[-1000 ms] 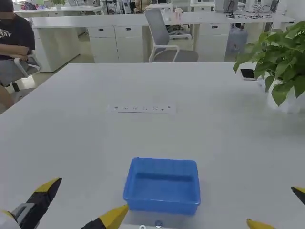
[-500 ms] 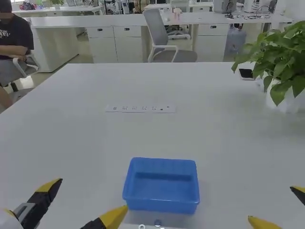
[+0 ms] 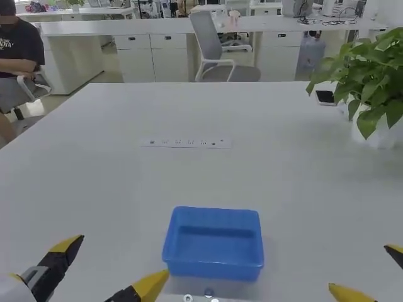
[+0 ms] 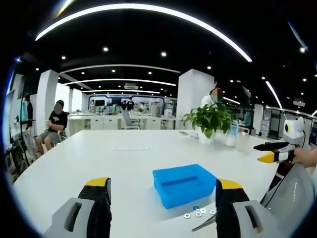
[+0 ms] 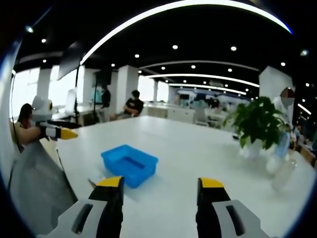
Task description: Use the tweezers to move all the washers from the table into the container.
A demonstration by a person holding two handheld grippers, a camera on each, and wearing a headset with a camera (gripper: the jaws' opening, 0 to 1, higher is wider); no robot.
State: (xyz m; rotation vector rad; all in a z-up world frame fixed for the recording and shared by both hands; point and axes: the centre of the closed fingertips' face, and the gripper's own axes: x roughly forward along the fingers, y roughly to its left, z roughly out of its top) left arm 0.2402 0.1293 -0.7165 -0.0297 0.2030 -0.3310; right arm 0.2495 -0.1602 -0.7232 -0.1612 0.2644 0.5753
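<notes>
A blue rectangular container (image 3: 214,242) stands empty on the white table (image 3: 189,113), near its front edge. Small washers (image 3: 209,294) lie on the table just in front of it; the left gripper view shows several washers (image 4: 198,214) with thin metal tweezers (image 4: 207,223) lying beside them. My left gripper (image 3: 110,267) hovers open at the container's front left, nothing between its yellow-tipped jaws. My right gripper (image 3: 370,274) hovers open at the front right, also holding nothing. In the right gripper view the container (image 5: 130,164) sits ahead and to the left.
A potted plant (image 3: 371,75) stands at the table's right side, with a dark phone (image 3: 325,97) next to it. A flush power strip (image 3: 186,143) lies mid-table. A person (image 3: 16,50) sits at far left, and an office chair (image 3: 214,50) stands behind the table.
</notes>
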